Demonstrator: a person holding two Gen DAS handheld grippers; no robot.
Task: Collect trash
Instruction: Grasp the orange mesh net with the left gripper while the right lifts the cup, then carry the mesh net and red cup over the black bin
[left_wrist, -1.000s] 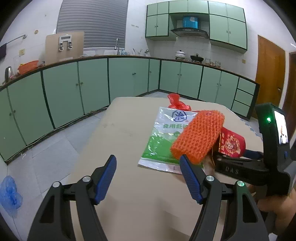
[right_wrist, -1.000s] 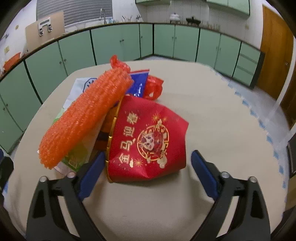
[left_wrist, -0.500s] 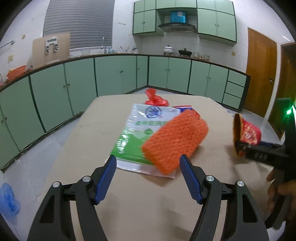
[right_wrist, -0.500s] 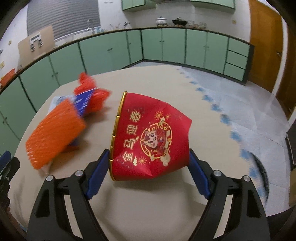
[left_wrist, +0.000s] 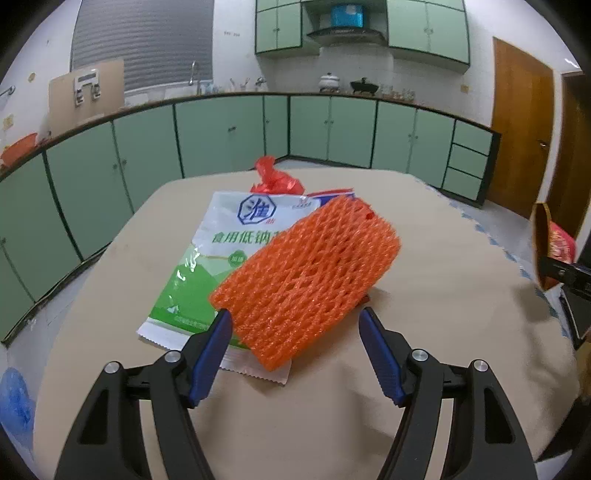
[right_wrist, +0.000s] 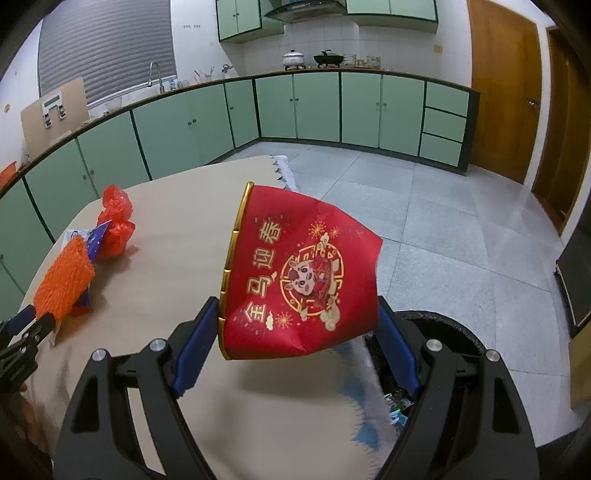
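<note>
My right gripper is shut on a red paper cup with gold print and holds it above the table's right edge, near a black trash bin on the floor. The cup also shows at the right edge of the left wrist view. My left gripper is open, its fingers on either side of the near end of an orange foam net. The net lies on a green and white salt bag. A crumpled red plastic bag lies behind them.
The beige table has a blue and white packet under the net. Green cabinets run along the walls. A blue bag lies on the floor at the left. A wooden door is at the right.
My right gripper has carried the red cup to the right, off the pile and over the table edge above the bin. My left gripper has moved forward around the orange net.
</note>
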